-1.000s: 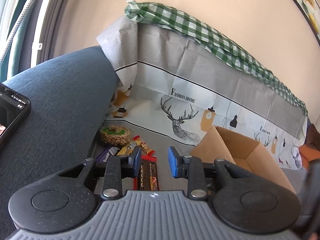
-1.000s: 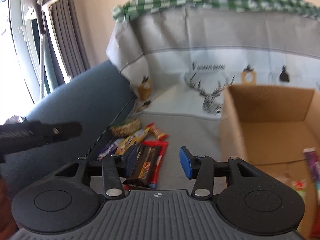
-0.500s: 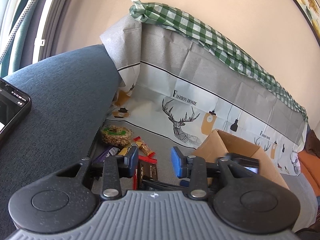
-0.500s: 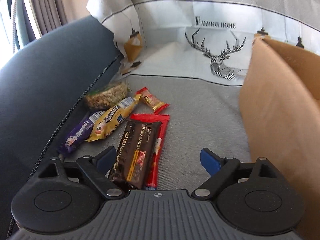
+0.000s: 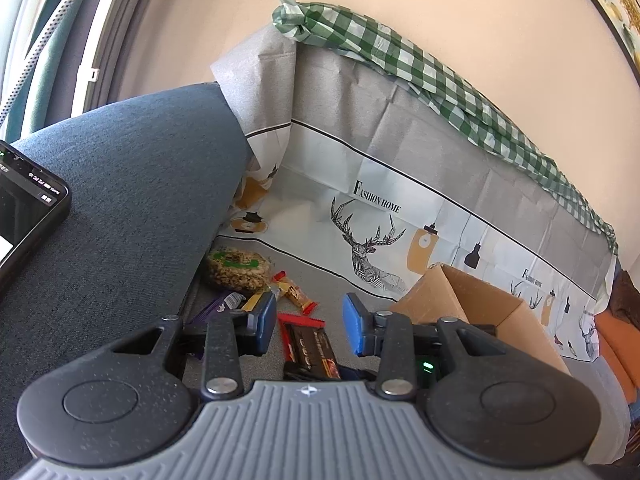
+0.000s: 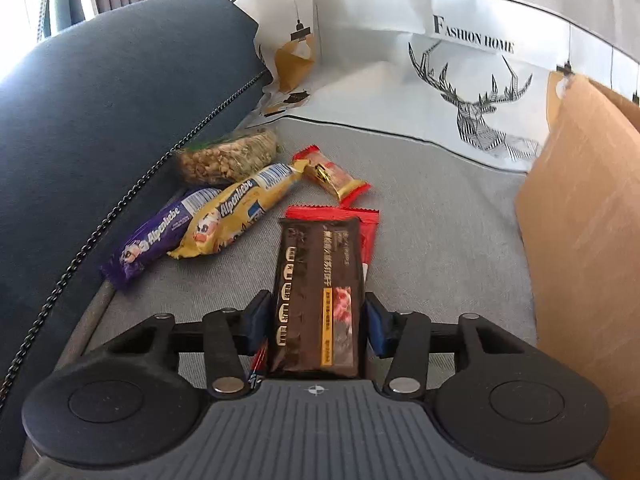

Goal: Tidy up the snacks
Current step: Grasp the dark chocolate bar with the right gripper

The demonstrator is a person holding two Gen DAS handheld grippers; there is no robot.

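Snacks lie on the grey sofa seat. My right gripper (image 6: 316,326) has its blue pads against both sides of a dark brown chocolate bar (image 6: 316,280), which rests on a red packet (image 6: 366,232). Left of it lie a yellow Alpenliebe packet (image 6: 236,212), a purple Alpenliebe packet (image 6: 156,240), a bag of nuts (image 6: 226,160) and a small red-gold bar (image 6: 332,176). My left gripper (image 5: 310,326) is open and empty, held above the seat; the brown bar (image 5: 312,352) shows between its fingers. The cardboard box (image 5: 476,308) stands to the right.
A blue sofa armrest (image 6: 100,92) rises at the left, with a phone (image 5: 24,216) on it. The deer-print cover (image 5: 372,232) hangs over the backrest. The box wall (image 6: 584,220) stands close on the right of the right gripper.
My right gripper moved down to the seat and closed from wide open onto the brown chocolate bar. My left gripper stayed open and shifted only slightly.
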